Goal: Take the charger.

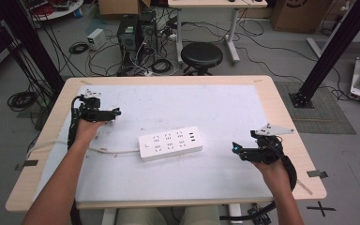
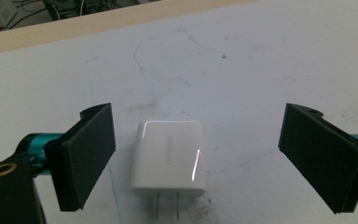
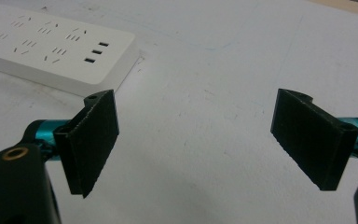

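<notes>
Your left tool (image 2: 193, 154) is spread wide with the white USB charger (image 2: 169, 157) lying flat on the tabletop (image 2: 242, 65) between its jaws, prongs toward you. Your right tool (image 3: 193, 144), also spread and empty, sits right of the power strip (image 1: 170, 143) at frame center.

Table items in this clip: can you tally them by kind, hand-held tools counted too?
Power strip: 1
Wall charger, between the open jaws of the left tool: 1
Hand-held tools, left and right tool: 2
Total: 4
</notes>
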